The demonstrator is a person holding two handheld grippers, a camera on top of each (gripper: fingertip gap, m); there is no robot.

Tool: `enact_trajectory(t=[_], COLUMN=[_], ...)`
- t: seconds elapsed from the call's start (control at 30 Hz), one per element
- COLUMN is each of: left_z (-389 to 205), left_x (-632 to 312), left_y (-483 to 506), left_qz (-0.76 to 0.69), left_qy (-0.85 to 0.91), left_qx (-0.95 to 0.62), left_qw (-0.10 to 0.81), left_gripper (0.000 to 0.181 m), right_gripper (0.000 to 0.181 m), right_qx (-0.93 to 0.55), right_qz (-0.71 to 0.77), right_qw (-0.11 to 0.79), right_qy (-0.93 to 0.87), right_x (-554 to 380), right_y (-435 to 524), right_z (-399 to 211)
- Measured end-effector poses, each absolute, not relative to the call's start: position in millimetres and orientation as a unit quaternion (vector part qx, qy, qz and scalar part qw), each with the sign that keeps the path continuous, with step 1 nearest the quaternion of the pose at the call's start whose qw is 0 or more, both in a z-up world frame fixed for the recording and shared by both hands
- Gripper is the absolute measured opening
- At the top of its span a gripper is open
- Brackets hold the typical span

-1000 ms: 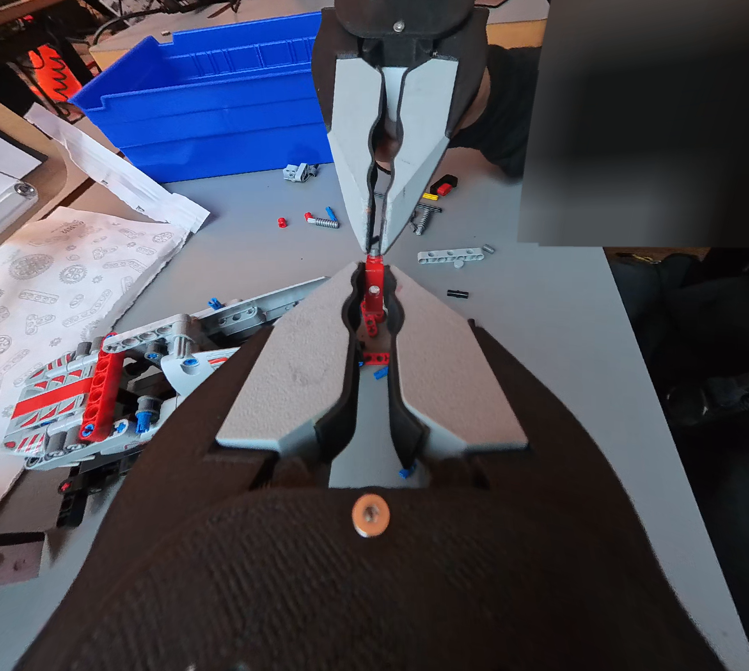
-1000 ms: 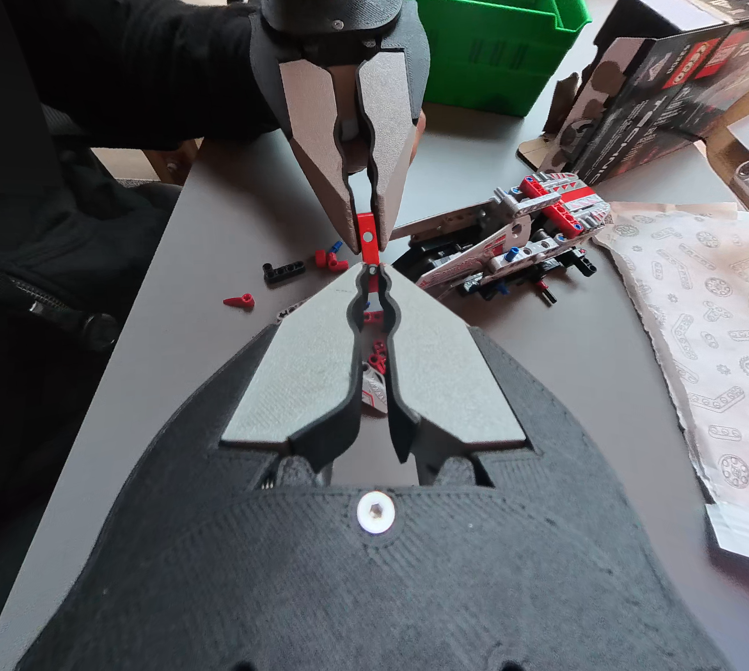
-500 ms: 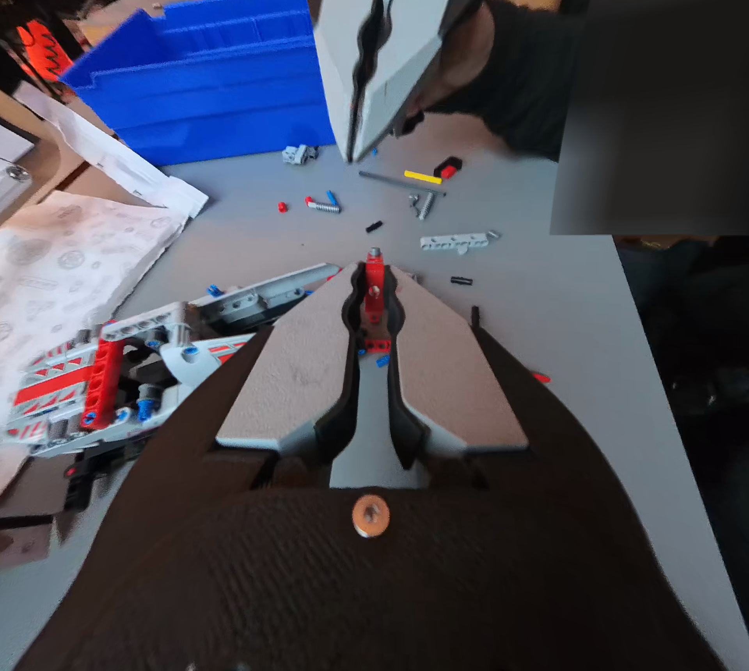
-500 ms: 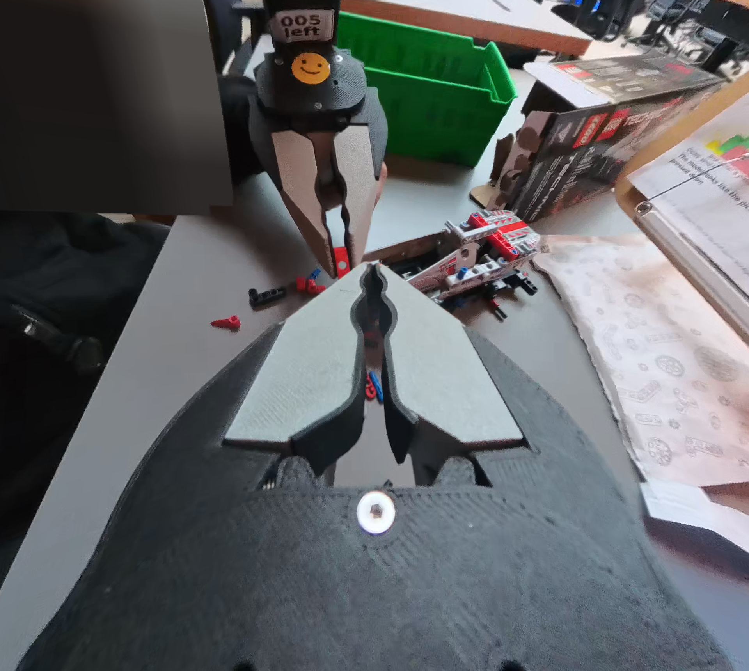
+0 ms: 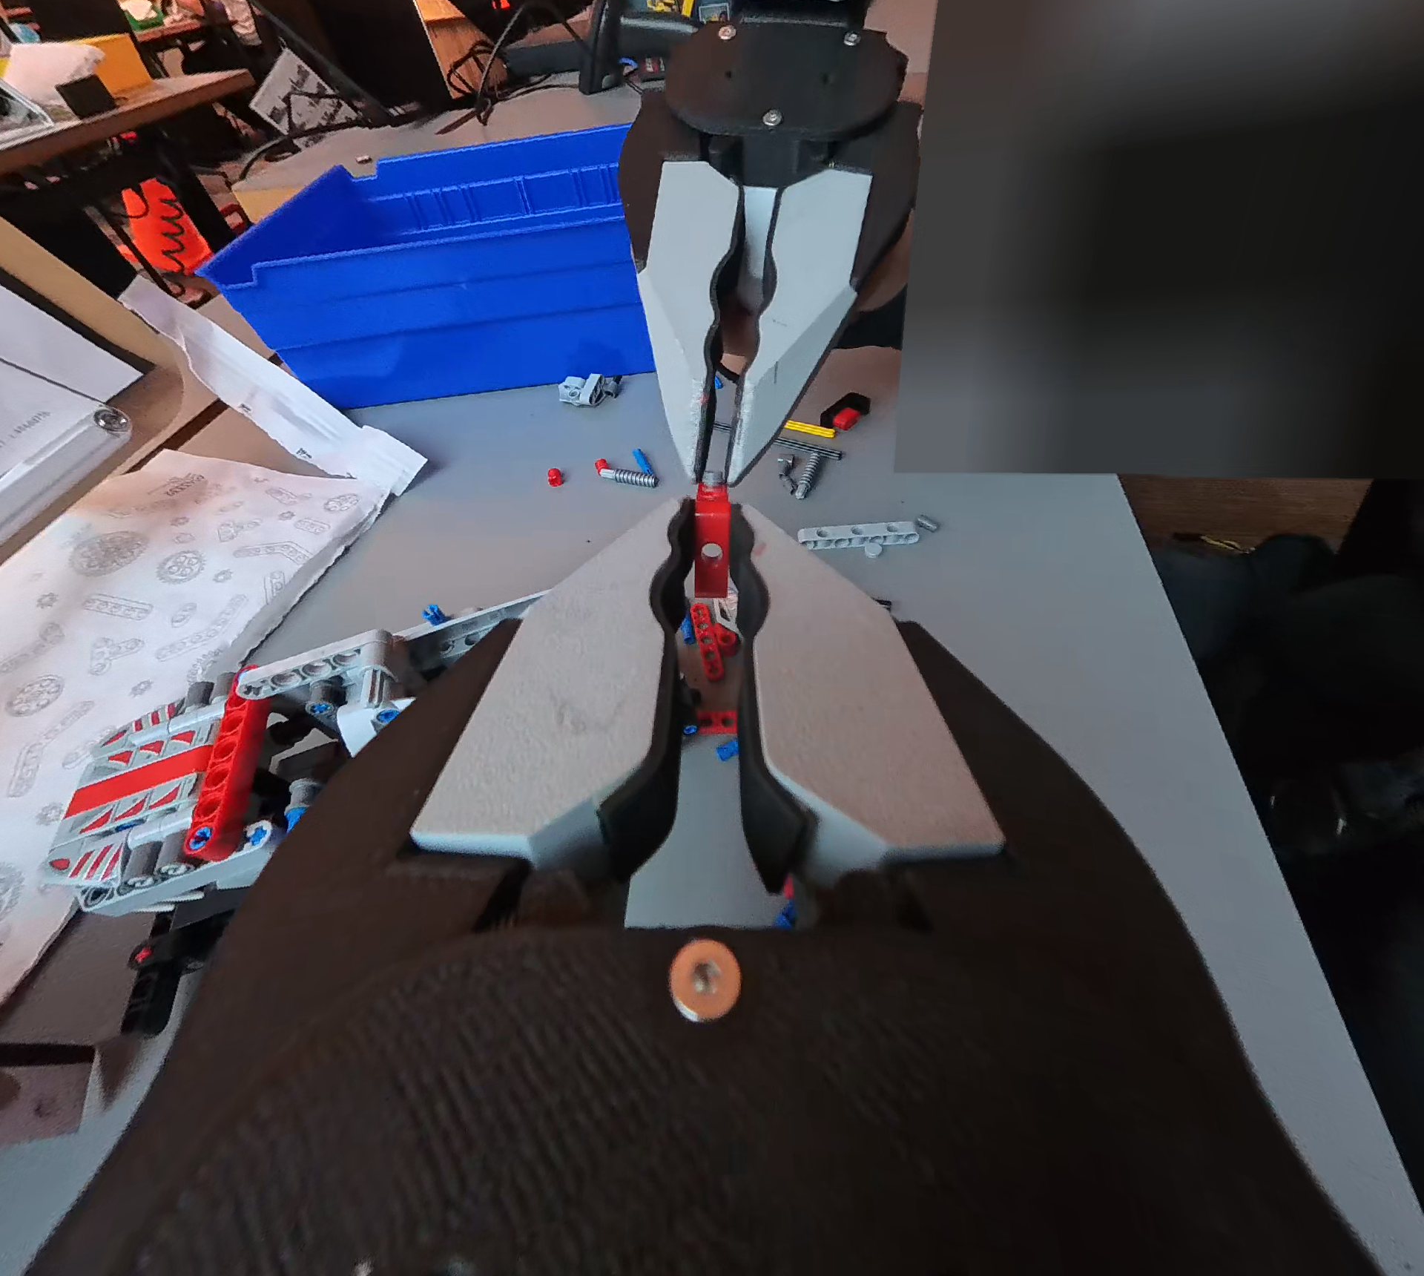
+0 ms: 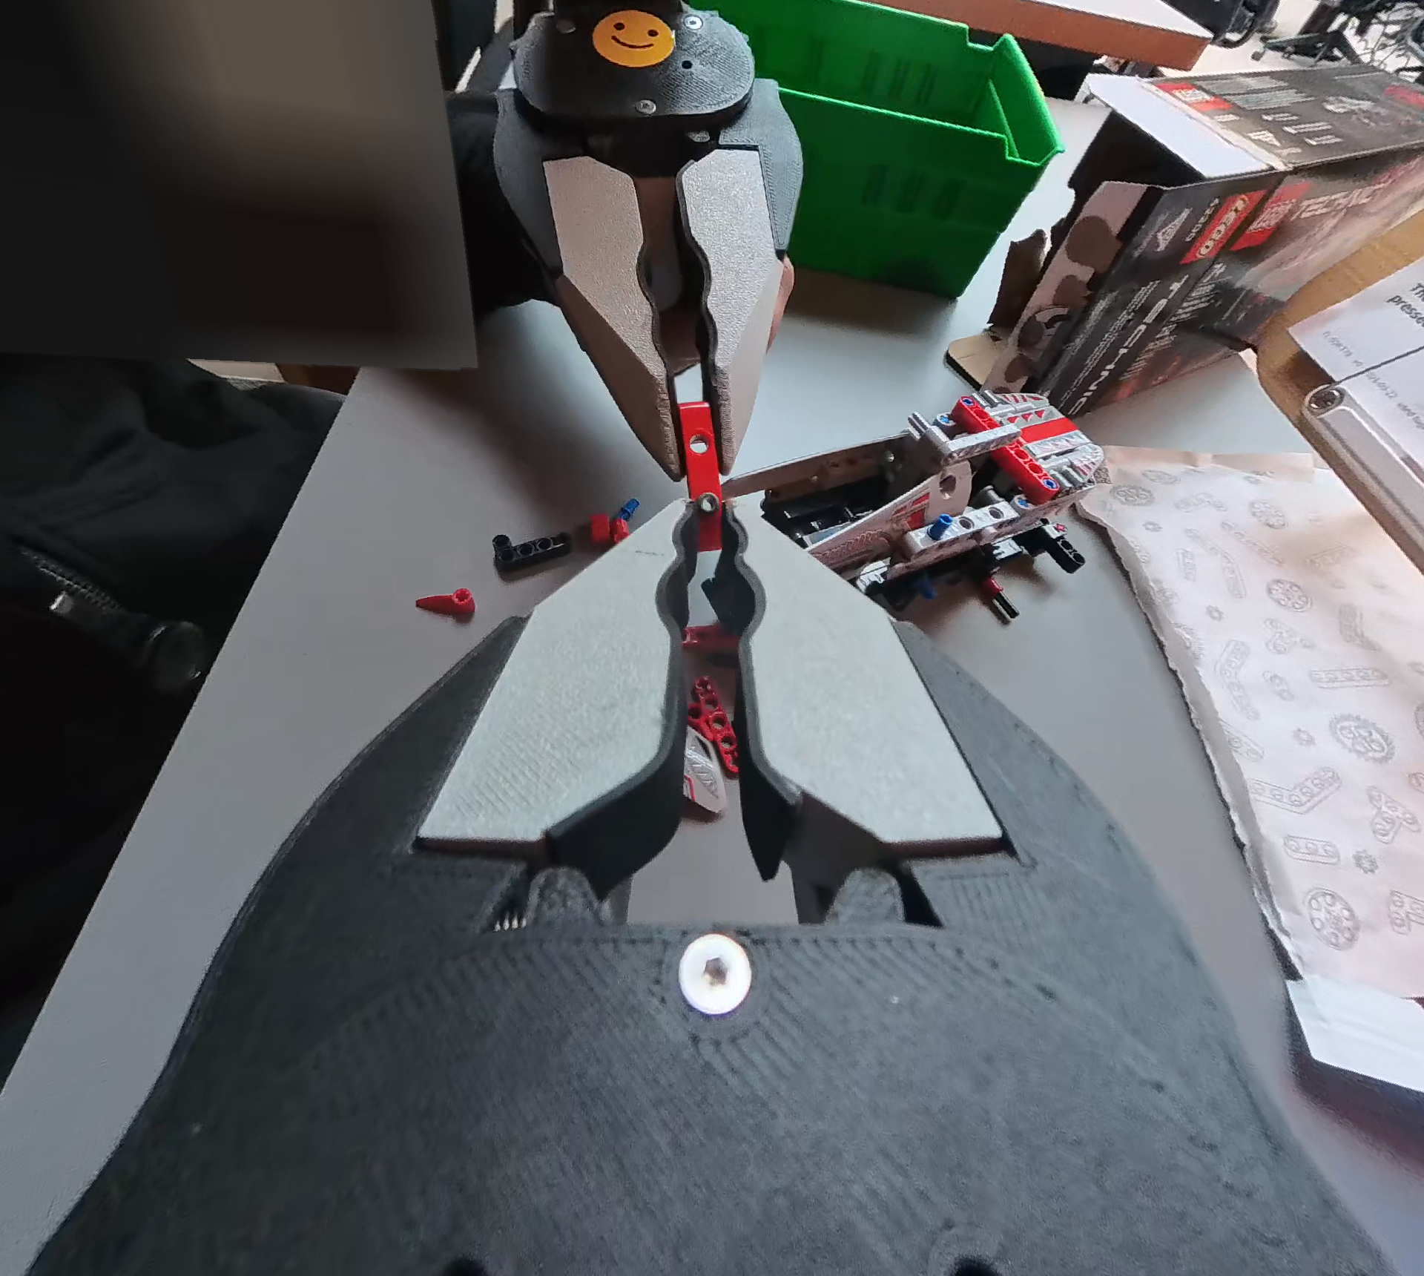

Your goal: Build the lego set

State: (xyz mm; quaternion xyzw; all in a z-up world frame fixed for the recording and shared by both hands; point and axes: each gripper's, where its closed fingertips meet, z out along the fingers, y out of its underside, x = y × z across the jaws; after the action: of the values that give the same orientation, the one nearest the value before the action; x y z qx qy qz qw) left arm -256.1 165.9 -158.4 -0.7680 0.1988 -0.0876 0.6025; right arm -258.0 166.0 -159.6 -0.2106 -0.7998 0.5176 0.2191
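Red beam (image 5: 710,537) sat mid-frame, clamped upright in the left gripper (image 5: 709,507), probably to steady it. Right gripper (image 6: 705,507) met it tip to tip, jaws nearly closed on a small grey pin (image 5: 712,477), seemingly to seat it.

tip gap: left tool (image 5: 710,507) and right tool (image 5: 717,468) meet tip to tip over the red piece (image 5: 710,541); no room between
left side: half-built model (image 5: 231,776) and paper sheet (image 5: 115,622) block the tabletop (image 5: 1040,661)
far side: blue bin (image 5: 462,283), with loose parts (image 5: 624,472) near it
right side: bare tabletop up to the edge
opposite end: green bin (image 6: 886,160), box (image 6: 1233,252)
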Motion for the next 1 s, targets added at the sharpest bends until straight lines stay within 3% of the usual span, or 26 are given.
enact_trajectory(t=[0.63, 1.0], left_z=[-169.7, -187.2], left_x=[-257.3, -270.1], left_y=[165.5, 164.1], left_qz=[-0.07, -0.045], left_qy=[0.202, 0.198], left_qx=[-0.795, -0.818], left_qw=[0.568, 0.538], left_gripper=[0.005, 0.005], right_gripper=[0.0, 0.0], right_qx=[-0.198, -0.21], right_qz=[0.477, 0.537], right_qw=[0.245, 0.248], right_qy=[-0.821, -0.778], right_x=[-259.4, -258.6], right_y=[164.2, 174.6], right_z=[-169.7, -144.9])
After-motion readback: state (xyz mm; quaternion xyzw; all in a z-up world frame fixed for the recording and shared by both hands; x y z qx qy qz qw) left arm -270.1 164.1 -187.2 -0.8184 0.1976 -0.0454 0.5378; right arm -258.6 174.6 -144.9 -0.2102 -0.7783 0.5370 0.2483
